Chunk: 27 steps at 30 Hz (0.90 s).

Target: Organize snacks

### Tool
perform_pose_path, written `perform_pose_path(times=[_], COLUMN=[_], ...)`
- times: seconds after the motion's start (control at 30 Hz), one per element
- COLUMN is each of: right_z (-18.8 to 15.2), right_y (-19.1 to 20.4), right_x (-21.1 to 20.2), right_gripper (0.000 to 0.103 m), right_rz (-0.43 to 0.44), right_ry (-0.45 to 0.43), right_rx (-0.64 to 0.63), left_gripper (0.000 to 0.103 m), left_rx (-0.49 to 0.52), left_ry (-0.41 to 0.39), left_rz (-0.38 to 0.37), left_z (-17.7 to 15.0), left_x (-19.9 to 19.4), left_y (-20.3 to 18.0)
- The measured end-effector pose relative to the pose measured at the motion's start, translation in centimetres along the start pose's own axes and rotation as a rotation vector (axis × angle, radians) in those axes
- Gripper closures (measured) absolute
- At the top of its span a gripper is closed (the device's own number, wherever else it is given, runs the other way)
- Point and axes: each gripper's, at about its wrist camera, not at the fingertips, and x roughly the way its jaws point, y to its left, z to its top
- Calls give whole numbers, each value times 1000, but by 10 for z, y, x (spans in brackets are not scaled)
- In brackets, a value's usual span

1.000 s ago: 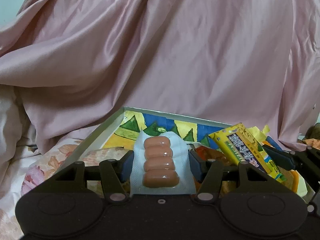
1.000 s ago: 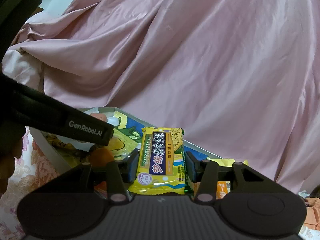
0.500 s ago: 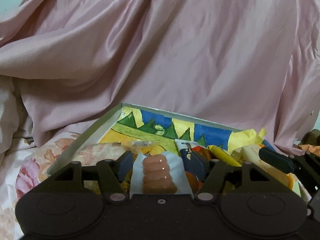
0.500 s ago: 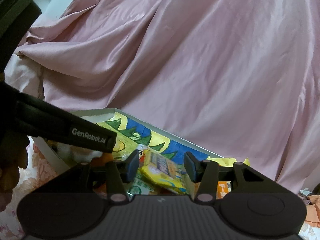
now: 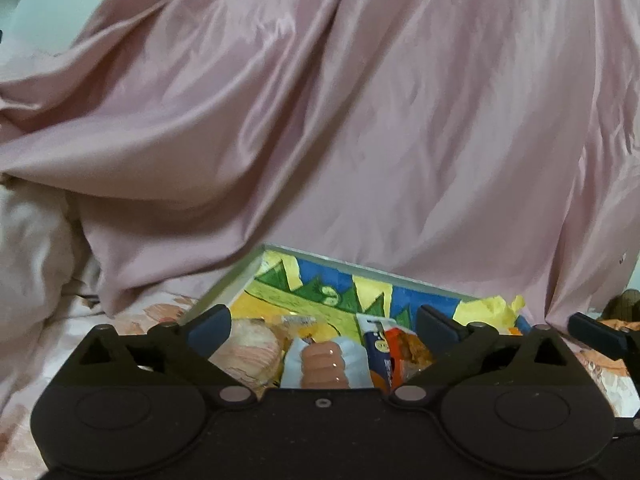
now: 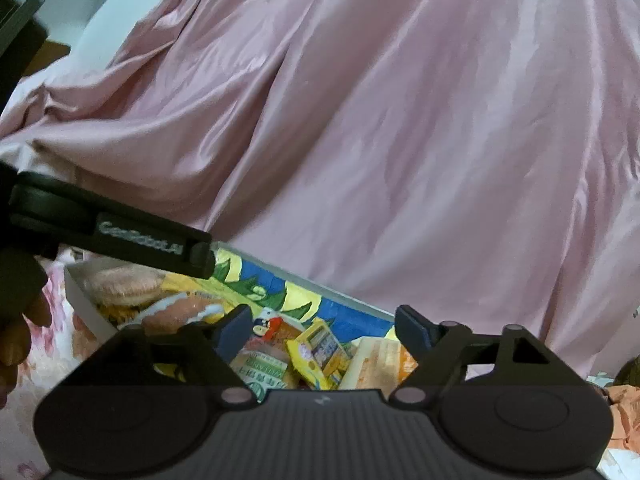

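A shallow box (image 5: 420, 280) with a yellow, green and blue picture inside holds several snack packs. The sausage pack (image 5: 325, 366), white with pink sausages, lies in it below my left gripper (image 5: 324, 326), which is open and empty. In the right wrist view the yellow biscuit pack (image 6: 316, 354) lies in the box (image 6: 360, 304) among other packs, under my right gripper (image 6: 324, 330), which is open and empty. The sausage pack also shows there (image 6: 176, 312), beneath the left gripper's arm (image 6: 120, 236).
A pink satin sheet (image 5: 360, 120) rises behind the box. A flowered bedcover (image 5: 60, 340) lies to the left. A round wrapped bun (image 5: 250, 346) and an orange and blue pack (image 5: 394, 346) sit in the box. Orange wrappers (image 6: 624, 408) lie at the far right.
Both grippers opened. The sausage pack dropped from the left gripper into the box; the yellow biscuit pack dropped from the right gripper. Both grippers have pulled back and up.
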Motion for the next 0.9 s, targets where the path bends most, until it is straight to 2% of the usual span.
perform_pose_path(times=[0.4, 0.9], right_z=[19, 29], right_y=[-15, -21], right_x=[-38, -89], right_gripper=[3, 0], right_rz=[-2, 27], right_ry=[-40, -68], right_rx=[77, 146], left_gripper=[1, 1], left_rx=[-19, -34], left_ry=[-40, -65], left_rz=[42, 75], left_z=[10, -1], left_x=[-44, -103], left_y=[8, 18])
